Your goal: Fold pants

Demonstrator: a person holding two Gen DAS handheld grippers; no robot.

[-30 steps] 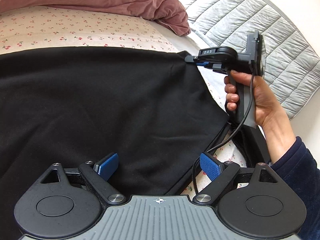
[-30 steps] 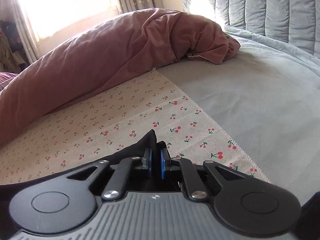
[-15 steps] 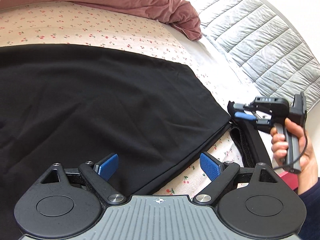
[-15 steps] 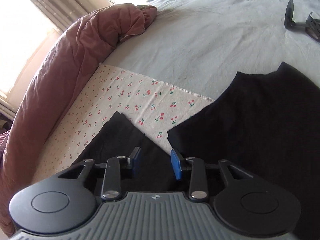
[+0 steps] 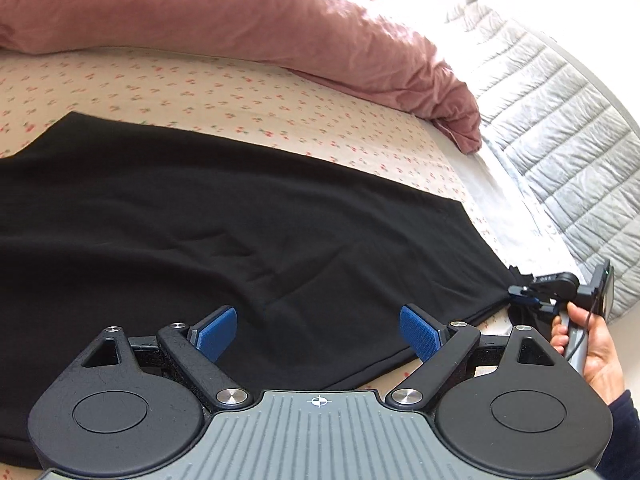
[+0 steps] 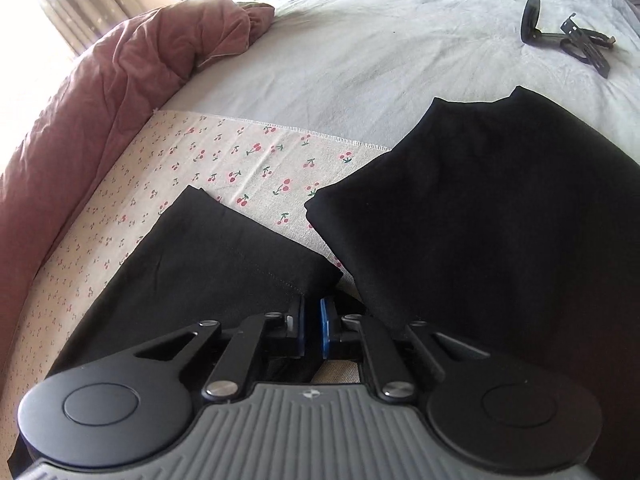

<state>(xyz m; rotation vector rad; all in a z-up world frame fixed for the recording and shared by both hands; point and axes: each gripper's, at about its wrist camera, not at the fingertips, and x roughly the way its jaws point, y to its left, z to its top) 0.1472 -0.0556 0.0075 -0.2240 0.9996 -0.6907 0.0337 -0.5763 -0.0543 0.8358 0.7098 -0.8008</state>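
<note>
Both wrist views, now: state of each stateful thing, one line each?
left tongs: open, nothing between pads, over the pants.
right tongs: shut at a pants corner; whether cloth is pinched, cannot tell.
pants: black, spread flat on the cherry-print cloth.
cherry-print cloth: laid flat on the bed.
pink duvet: bunched along the bed's far side.
black bracket: lying on the grey sheet.

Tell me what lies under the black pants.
Under the black pants a cherry-print cloth shows at their edges, on a grey bedsheet. Anything beneath the pants' middle is covered and cannot be seen.
</note>
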